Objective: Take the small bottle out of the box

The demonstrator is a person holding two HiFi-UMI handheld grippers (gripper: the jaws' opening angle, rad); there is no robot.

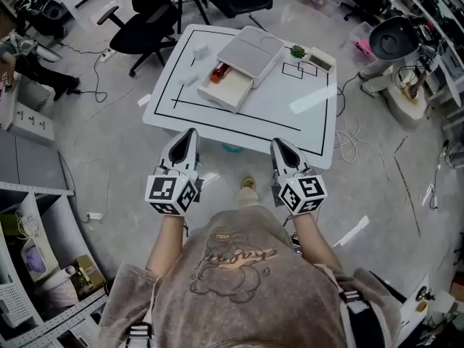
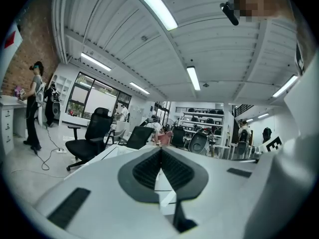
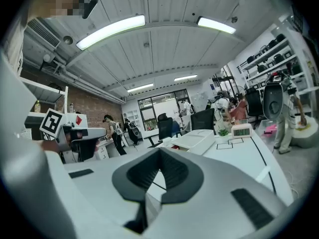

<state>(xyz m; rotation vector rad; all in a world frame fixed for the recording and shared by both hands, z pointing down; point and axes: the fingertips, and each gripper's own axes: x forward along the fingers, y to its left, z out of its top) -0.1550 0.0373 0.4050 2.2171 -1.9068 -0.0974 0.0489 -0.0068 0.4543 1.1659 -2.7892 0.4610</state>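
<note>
A white box (image 1: 229,89) stands open on the white table (image 1: 290,114), its lid (image 1: 250,53) lying behind it. Inside, at the left end, lies the small red bottle (image 1: 219,72). Both grippers hang short of the table's near edge, pointing at it. My left gripper (image 1: 191,133) is shut and holds nothing; its pads meet in the left gripper view (image 2: 160,151). My right gripper (image 1: 278,143) is likewise shut and empty, with its pads (image 3: 159,153) closed together. The box (image 3: 194,142) shows ahead in the right gripper view.
A small green plant (image 1: 297,51) and a digital clock (image 1: 320,61) sit at the table's far right. Two small white objects (image 1: 199,51) lie left of the box. Black office chairs (image 1: 145,27) stand beyond the table, and cables trail over the floor.
</note>
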